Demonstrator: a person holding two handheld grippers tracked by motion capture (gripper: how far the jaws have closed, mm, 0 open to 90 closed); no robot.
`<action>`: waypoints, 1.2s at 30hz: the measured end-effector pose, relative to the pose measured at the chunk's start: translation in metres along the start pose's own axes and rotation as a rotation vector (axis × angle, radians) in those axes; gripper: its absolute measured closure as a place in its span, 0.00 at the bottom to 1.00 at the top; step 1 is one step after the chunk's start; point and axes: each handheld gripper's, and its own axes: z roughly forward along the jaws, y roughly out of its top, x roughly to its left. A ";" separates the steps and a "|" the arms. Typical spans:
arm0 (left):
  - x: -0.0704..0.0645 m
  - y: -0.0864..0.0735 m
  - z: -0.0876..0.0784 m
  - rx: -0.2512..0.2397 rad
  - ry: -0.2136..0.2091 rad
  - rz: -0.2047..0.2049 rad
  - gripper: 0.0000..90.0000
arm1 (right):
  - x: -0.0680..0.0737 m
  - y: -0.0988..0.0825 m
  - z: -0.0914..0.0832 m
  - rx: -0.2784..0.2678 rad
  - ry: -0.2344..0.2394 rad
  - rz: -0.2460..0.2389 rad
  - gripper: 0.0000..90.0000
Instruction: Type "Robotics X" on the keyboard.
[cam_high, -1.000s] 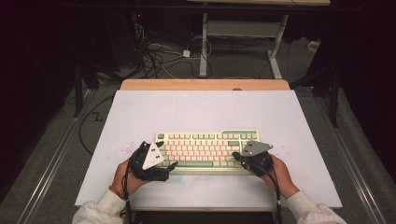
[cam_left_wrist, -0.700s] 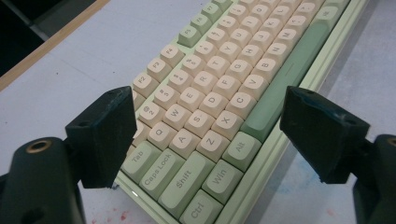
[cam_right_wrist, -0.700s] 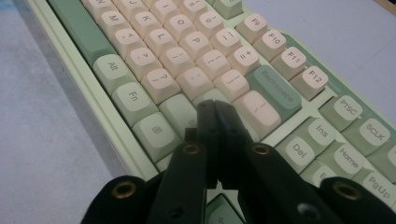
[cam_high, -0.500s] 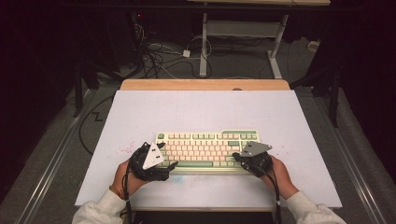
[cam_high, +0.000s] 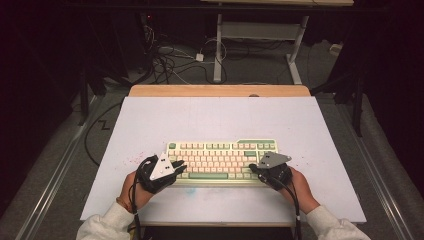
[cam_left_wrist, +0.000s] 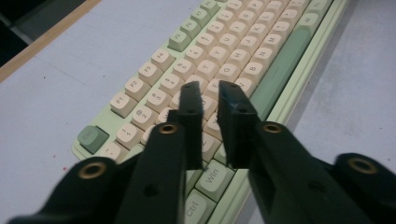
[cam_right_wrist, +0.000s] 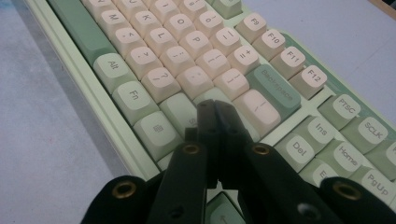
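Note:
A pale green keyboard (cam_high: 220, 160) with cream keys lies on the white table top. My left gripper (cam_high: 181, 165) hovers over the keyboard's left end. In the left gripper view its jaws (cam_left_wrist: 208, 88) stand over the letter keys (cam_left_wrist: 233, 46) with a narrow gap and nothing between them; they have just been closing. My right gripper (cam_high: 252, 169) is at the keyboard's right end. In the right gripper view its jaws (cam_right_wrist: 215, 105) are shut, tips together just above the keys (cam_right_wrist: 177, 51) near the backspace key (cam_right_wrist: 275, 88).
The white table top (cam_high: 215, 120) has a wooden strip (cam_high: 220, 90) along its far edge. Cables (cam_high: 170, 60) and a desk frame (cam_high: 260, 30) sit on the floor beyond. A metal rail (cam_high: 55, 170) runs along the left side.
The left gripper's jaws have drawn closer together over the keyboard's left end. Both hands and the keyboard stay where they were.

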 end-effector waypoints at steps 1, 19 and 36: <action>0.001 0.000 0.000 0.000 0.000 -0.002 0.90 | 0.000 0.000 0.000 0.000 0.001 -0.001 1.00; 0.010 0.003 -0.004 0.054 0.002 -0.042 0.98 | 0.001 0.000 0.000 -0.002 -0.005 -0.005 1.00; 0.015 0.024 0.032 0.170 -0.098 -0.042 0.98 | 0.002 -0.001 0.000 -0.003 -0.013 0.002 1.00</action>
